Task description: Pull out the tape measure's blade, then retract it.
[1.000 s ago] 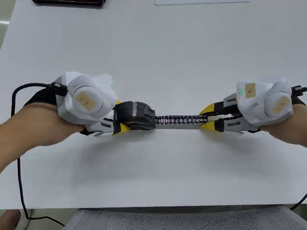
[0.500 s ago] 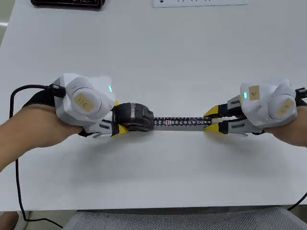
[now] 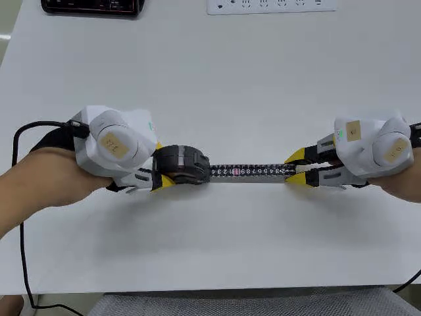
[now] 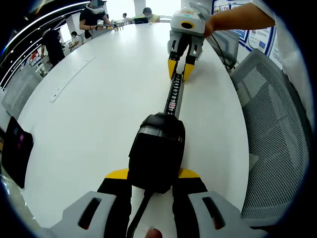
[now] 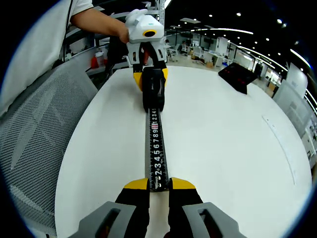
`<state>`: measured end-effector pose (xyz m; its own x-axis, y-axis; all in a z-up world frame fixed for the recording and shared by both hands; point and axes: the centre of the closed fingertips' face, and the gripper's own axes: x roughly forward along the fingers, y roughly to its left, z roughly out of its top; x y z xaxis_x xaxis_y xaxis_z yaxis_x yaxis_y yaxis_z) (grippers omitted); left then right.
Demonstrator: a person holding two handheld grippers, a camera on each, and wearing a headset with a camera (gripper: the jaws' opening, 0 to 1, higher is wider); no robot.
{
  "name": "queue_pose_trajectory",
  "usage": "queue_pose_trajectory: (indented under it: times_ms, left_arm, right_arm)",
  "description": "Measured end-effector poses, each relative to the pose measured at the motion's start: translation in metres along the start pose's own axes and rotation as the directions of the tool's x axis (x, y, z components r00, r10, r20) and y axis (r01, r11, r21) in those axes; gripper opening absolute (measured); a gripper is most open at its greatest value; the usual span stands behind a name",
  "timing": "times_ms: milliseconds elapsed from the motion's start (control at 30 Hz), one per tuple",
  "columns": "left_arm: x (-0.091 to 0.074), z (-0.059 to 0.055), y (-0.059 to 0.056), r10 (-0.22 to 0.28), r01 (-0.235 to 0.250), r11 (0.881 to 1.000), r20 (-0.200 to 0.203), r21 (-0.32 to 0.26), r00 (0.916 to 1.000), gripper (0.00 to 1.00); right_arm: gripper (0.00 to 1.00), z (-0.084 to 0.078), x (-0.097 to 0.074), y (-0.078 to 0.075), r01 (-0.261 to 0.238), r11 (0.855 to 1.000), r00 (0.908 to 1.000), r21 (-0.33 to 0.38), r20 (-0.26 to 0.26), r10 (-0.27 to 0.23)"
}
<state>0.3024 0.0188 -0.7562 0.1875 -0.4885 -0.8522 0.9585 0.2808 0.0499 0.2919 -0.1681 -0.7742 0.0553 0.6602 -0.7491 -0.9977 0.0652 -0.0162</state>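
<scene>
My left hand-held gripper clamps the tape case; my right hand-held gripper pinches the blade by its tip, flat on the counter.

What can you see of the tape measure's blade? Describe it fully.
The blade is a dark, narrow strip printed with pale numerals, one mark in red. Partly drawn out, it runs straight, low over the white table, from the black case to the right gripper, whose yellow-tipped jaws pinch its end.

White workbench, grey mesh chair at its edge, ceiling strip lights over an open office.
</scene>
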Motion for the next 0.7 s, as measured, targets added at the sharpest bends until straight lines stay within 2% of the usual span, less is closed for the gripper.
queue_pose_trajectory:
  times_ms: [700]
  left_arm:
    - [0.0002,-0.0003,0.0006,0.002,-0.002,1.000,-0.003,0.002,1.0000,0.26]
  right_arm:
    - [0.10,-0.0063,-0.0058,-0.0010,-0.004,1.000,0.9999,-0.003,-0.016,0.004]
